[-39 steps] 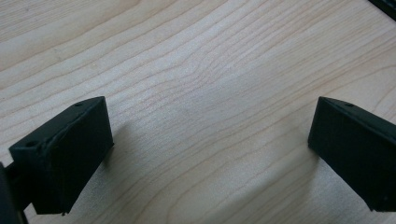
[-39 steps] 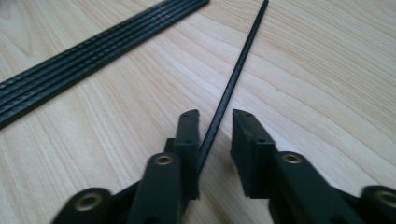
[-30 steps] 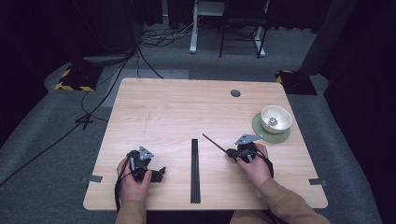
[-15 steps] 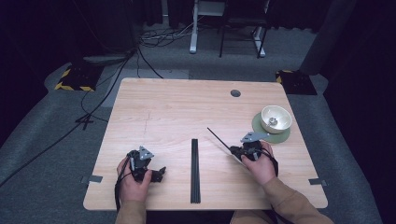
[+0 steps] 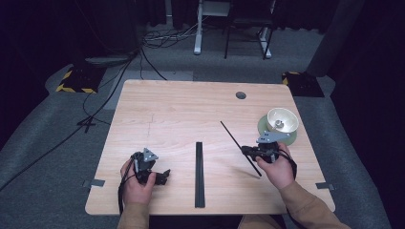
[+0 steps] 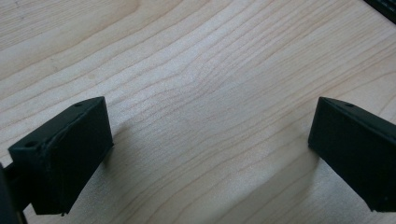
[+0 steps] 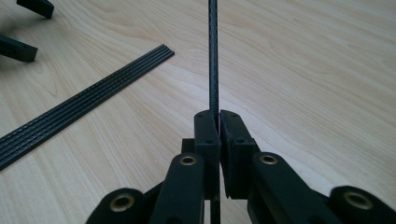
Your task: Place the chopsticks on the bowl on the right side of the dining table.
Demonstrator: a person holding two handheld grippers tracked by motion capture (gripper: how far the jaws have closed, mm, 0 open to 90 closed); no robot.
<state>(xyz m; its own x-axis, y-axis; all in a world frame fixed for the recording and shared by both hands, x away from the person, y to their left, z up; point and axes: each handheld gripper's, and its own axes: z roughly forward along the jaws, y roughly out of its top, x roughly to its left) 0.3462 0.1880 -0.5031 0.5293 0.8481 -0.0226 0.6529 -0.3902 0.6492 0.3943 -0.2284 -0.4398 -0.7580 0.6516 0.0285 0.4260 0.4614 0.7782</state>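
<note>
Right hand-held gripper (image 7: 218, 122) clamped on thin black rod (image 5: 234, 141), lifted off counter (image 5: 181, 109), just right of rod bundle (image 5: 199, 174). Left hand-held gripper (image 6: 205, 140) spread wide, left of bundle.

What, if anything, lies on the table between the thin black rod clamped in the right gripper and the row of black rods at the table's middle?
Nothing visible does. The right gripper holds the thin black rod above bare table; only open wood separates it from the row of rods.
</note>
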